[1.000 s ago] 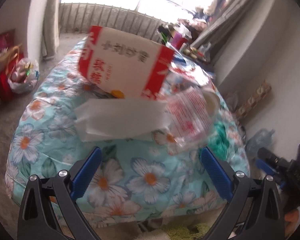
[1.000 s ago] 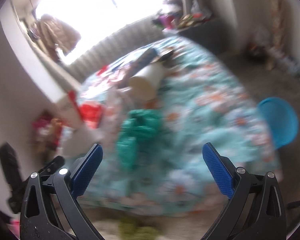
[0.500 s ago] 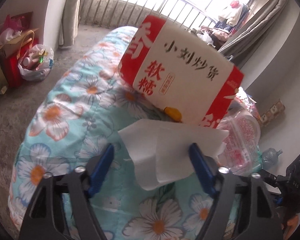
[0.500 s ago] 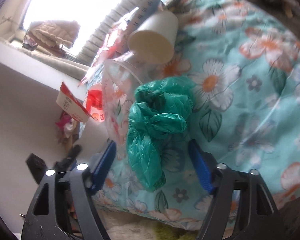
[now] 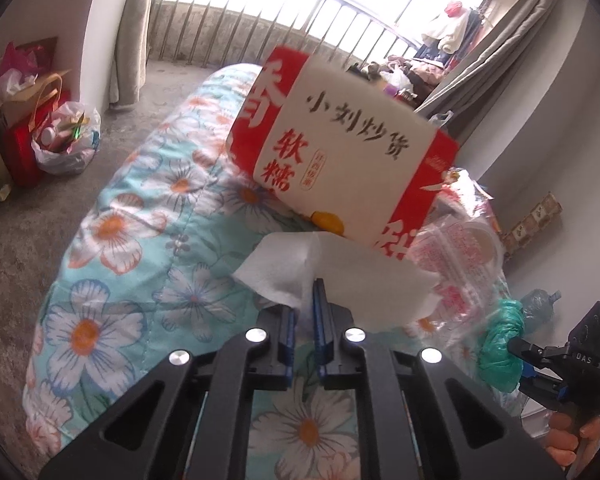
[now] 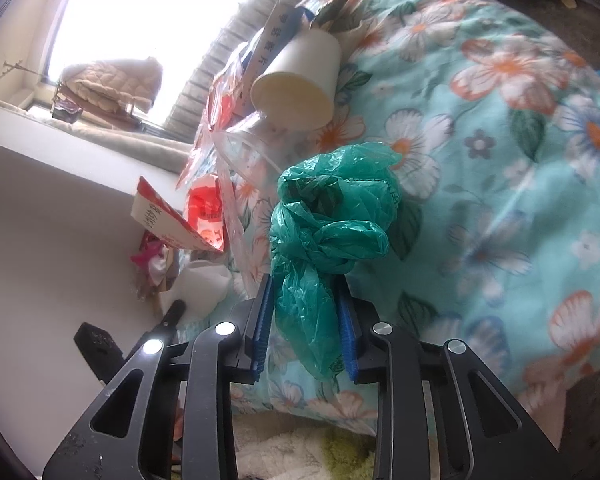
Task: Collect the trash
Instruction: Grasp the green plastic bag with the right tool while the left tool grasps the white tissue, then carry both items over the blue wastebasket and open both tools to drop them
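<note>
Left tool (image 5: 305,300) was clamped on a white tissue (image 5: 340,280), just near the red-and-white box (image 5: 340,168). Right tool (image 6: 305,320) was pinching the green plastic bag (image 6: 332,220) on the floral quilt (image 6: 500,160).

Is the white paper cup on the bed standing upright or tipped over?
Tipped over. In the right wrist view the white paper cup lies on its side on the floral bedspread, one round end facing the camera.
</note>
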`<state>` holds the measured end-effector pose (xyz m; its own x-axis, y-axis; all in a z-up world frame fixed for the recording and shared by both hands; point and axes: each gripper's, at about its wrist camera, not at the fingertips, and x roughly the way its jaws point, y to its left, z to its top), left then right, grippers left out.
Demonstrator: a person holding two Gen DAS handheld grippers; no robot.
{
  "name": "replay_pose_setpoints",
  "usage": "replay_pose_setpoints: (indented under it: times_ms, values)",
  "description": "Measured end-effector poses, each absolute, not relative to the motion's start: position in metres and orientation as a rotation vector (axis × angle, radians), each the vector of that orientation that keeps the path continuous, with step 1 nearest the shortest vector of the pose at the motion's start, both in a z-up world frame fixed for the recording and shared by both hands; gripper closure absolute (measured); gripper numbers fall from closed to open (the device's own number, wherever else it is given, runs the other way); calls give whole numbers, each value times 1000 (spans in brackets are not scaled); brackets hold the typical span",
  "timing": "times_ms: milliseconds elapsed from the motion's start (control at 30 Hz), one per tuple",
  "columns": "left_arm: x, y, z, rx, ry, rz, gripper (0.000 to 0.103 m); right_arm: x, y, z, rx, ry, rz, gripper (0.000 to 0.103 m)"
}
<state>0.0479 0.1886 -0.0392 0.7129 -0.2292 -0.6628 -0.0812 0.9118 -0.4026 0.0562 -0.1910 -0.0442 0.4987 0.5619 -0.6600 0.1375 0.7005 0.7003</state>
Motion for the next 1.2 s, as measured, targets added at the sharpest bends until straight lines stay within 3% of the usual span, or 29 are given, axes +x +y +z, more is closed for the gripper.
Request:
replay_pose_setpoints:
  times_ms: [367,733,1200]
  values:
    - [19,150,40,-349,634,-255,98,24,-242,-23,792,881,213,76]
    - [67,-15,104,-66,576,-587,98,-4,-340,13,866,627,52,76]
    - [180,-290,30,206,873,-742,97,-52,-490,-66,1047,575,-334,74]
